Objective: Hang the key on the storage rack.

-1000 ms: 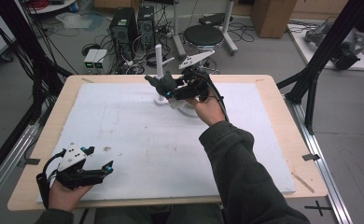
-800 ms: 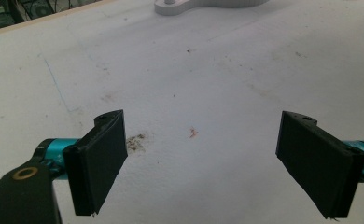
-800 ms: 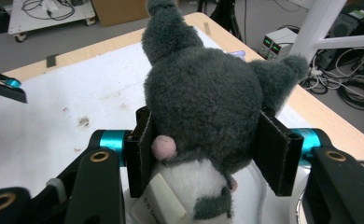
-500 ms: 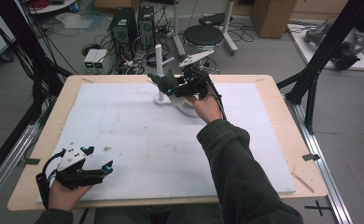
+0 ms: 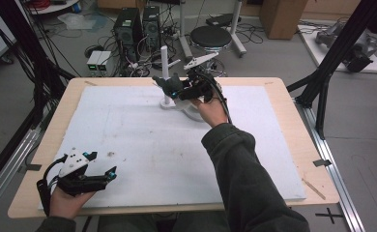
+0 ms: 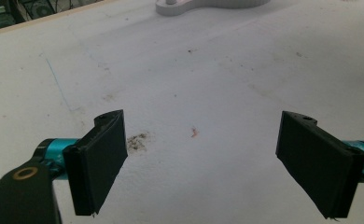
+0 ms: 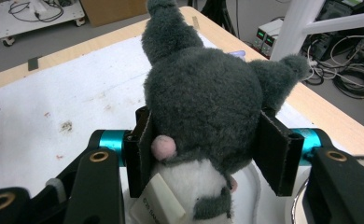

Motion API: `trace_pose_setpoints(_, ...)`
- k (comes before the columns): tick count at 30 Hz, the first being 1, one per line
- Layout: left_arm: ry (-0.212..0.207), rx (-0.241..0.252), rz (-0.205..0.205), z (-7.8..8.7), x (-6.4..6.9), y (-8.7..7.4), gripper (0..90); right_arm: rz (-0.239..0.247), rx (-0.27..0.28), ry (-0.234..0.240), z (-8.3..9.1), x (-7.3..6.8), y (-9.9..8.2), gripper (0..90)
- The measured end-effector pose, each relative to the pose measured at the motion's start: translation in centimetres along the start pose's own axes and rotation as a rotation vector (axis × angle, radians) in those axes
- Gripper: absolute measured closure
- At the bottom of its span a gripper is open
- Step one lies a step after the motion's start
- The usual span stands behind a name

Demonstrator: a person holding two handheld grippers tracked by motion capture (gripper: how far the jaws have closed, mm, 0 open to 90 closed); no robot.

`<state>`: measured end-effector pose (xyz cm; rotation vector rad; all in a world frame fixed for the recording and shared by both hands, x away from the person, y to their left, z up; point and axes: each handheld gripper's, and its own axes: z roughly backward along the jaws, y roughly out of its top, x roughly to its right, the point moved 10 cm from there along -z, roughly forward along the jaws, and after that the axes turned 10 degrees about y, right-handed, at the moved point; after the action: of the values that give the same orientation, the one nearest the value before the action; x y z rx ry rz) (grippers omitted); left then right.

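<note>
- One grey plush toy point(image 7: 203, 107) with a white belly, pointed ears, a pink spot and a sewn-in label, held above the far middle of the white mat point(image 5: 128, 145), beside a white post stand point(image 5: 166, 72).
- The right gripper point(image 5: 177, 89) has its pads clamped on the toy's sides.
- The left gripper point(image 6: 203, 158) rests at the near left corner, jaws wide apart, holding nothing.
</note>
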<state>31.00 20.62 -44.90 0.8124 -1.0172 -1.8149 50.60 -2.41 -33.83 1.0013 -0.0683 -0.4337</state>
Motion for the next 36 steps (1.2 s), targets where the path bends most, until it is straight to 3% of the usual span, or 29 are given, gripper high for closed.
trace_pose_setpoints(36,-0.004,-0.002,-0.003,0.0,0.0,0.0,16.6,-0.066,-0.030,-0.018,-0.7,1.9,-1.9,44.8)
